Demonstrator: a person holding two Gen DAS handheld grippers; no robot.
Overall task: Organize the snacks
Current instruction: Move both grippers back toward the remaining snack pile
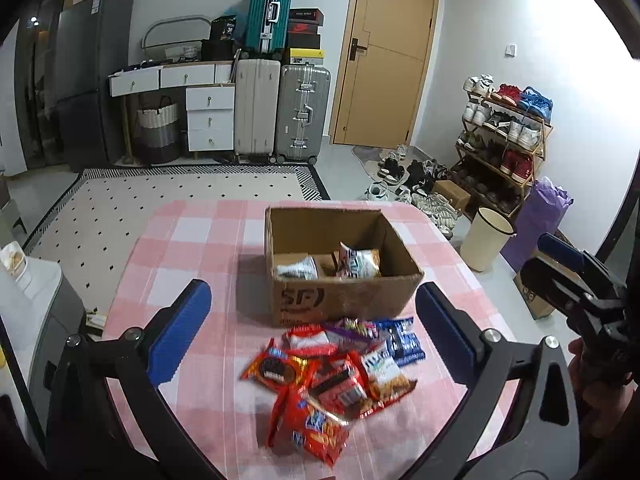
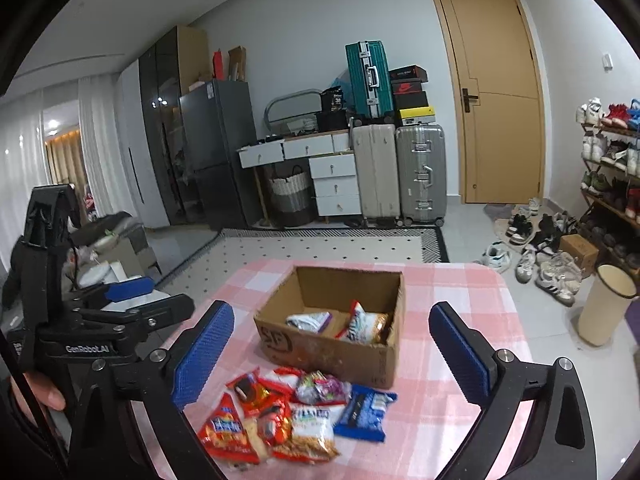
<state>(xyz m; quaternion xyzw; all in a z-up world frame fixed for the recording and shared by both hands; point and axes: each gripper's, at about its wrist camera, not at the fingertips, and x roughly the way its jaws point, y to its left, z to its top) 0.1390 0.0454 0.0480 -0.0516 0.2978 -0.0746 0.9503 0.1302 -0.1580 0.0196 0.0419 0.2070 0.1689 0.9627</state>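
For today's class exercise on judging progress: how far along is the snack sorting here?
Done: two packets lie in the cardboard box. In hand: nothing; the left gripper and right gripper are both open and empty above the table. Left: the pile of snack packets in front of the box.

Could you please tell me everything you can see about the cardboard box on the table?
The box is brown corrugated cardboard, rectangular, open at the top with no flaps showing, and printed "SF" in dark letters on its near side. It stands upright on the pink checked tablecloth, towards the far edge. Inside lie two packets, a white one and a gold-and-white one. The snack pile lies just in front; whether it touches is unclear. No gripper touches the box.
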